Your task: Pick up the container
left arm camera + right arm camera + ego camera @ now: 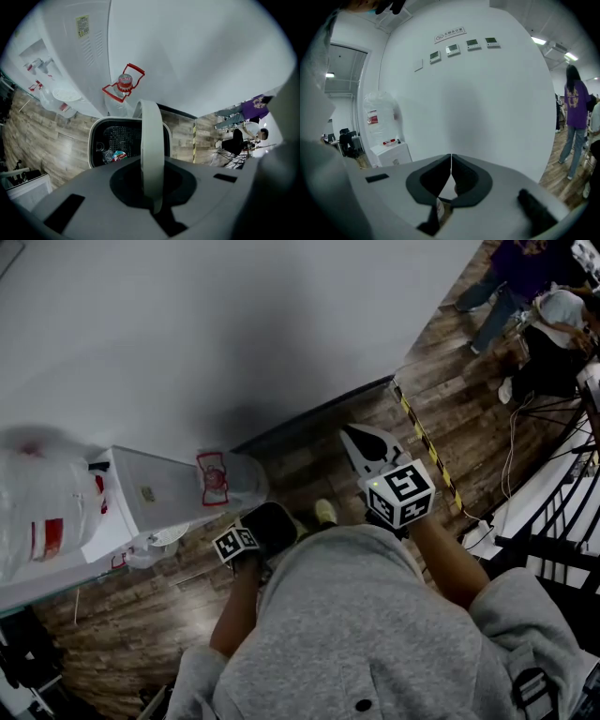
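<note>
while the right claw (451, 161) sits closed and empty facing the wall, the left claw (151, 190) is clamped on the arched handle (151, 136) of the container (91, 145), which lies straight below it.

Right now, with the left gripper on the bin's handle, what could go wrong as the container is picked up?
1. The left gripper is shut on only the thin white handle; the container below could swing or tip, spilling the rubbish inside.
2. The water bottle and dispenser stand just beyond it; a swing might knock them.
3. The right gripper is shut, empty and aimed at the wall, so nothing steadies the load.
</note>
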The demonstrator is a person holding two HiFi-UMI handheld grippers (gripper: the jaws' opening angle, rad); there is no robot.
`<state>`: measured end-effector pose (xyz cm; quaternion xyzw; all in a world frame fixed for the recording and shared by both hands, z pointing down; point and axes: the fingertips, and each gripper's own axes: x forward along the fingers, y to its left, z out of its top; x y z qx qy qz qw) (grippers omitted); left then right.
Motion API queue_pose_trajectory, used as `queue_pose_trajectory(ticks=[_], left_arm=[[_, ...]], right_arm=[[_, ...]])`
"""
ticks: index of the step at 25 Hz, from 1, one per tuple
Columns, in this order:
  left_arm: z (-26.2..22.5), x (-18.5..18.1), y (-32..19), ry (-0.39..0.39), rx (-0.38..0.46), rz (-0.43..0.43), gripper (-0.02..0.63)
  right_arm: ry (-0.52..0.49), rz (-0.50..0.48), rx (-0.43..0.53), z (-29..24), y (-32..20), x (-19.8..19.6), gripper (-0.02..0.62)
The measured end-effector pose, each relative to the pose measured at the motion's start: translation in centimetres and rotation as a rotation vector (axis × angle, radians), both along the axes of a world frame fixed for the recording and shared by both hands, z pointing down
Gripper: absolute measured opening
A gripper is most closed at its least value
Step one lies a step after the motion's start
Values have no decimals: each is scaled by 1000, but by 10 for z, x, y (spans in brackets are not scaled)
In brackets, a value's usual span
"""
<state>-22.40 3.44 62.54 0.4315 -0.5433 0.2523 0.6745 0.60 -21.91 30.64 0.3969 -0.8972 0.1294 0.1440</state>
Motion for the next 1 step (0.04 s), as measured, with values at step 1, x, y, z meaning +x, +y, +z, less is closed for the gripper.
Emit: queue_pose_trajectory(ticks=[1], left_arm=[[1,2,0,6,0,5,15]], right_arm=[[1,2,0,0,0,1,25]])
